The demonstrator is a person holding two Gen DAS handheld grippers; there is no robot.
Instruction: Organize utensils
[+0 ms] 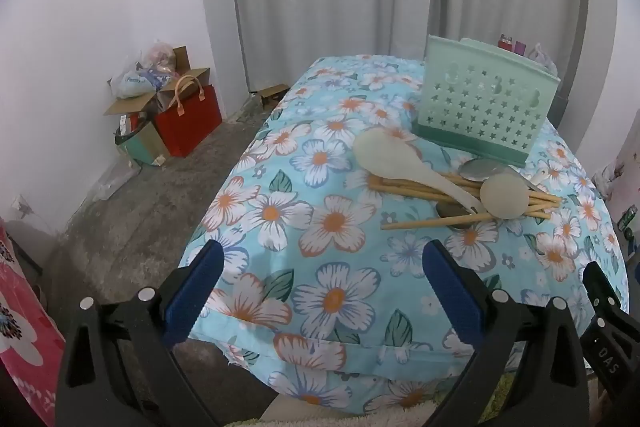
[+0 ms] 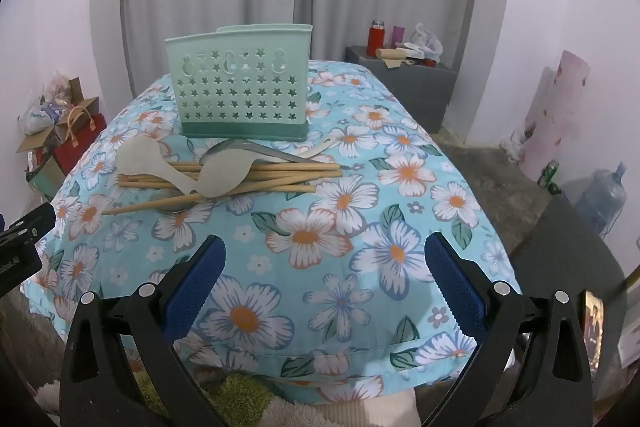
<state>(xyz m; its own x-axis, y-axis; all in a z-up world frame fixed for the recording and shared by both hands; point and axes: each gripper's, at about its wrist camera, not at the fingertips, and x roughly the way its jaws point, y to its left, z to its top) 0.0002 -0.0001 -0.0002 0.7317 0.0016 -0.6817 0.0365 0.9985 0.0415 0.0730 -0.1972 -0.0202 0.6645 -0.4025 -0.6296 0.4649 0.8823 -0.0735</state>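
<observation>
A mint green utensil holder [image 1: 486, 103] [image 2: 242, 83] with star holes stands upright at the far end of the table covered in a blue floral cloth [image 1: 320, 219] [image 2: 360, 235]. In front of it lies a pile: several wooden chopsticks [image 1: 424, 187] [image 2: 256, 173], two pale rice paddles [image 1: 400, 163] [image 2: 224, 177] and metal spoons [image 1: 482, 169] [image 2: 256, 153]. My left gripper [image 1: 324, 255] is open and empty, low over the near edge, the pile ahead to its right. My right gripper [image 2: 326, 247] is open and empty, the pile ahead to its left.
Cardboard boxes and a red bag [image 1: 188, 115] sit on the floor at the left wall. A grey stand [image 2: 404, 83] with bottles is behind the table on the right. A water jug [image 2: 600, 199] stands at the right. Grey curtains hang behind.
</observation>
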